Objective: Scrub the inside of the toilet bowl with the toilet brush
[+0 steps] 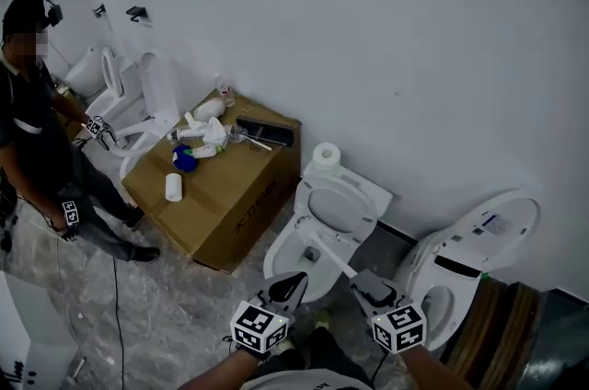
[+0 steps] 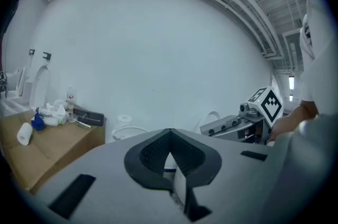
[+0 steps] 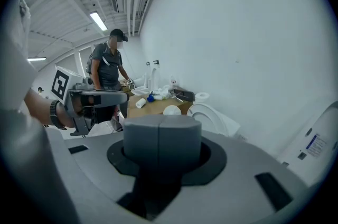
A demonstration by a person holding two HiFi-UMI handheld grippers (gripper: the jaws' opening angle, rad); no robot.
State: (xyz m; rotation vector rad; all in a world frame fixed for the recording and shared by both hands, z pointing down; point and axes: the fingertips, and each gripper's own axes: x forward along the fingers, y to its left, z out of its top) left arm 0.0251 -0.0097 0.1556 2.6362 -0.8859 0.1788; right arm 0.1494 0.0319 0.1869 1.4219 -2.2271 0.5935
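Observation:
A white toilet (image 1: pixel 282 256) stands open in front of me, its lid (image 1: pixel 342 202) raised against the wall. The toilet brush (image 1: pixel 328 252) has a thin white handle that slants from the bowl up to my right gripper (image 1: pixel 361 280), which is shut on its near end. In the right gripper view the grey jaws (image 3: pixel 158 123) are pressed together, and a small white rounded end (image 3: pixel 171 110) shows just beyond them. My left gripper (image 1: pixel 293 280) hovers at the bowl's near rim with its tips meeting (image 2: pixel 169 133) and nothing visibly held.
A cardboard box (image 1: pixel 221 195) left of the toilet carries bottles, a blue item and paper rolls. A toilet roll (image 1: pixel 326 155) sits on the tank. A second toilet (image 1: pixel 465 264) stands to the right. At the far left a person (image 1: pixel 37 140) stands by more toilets (image 1: pixel 101 75).

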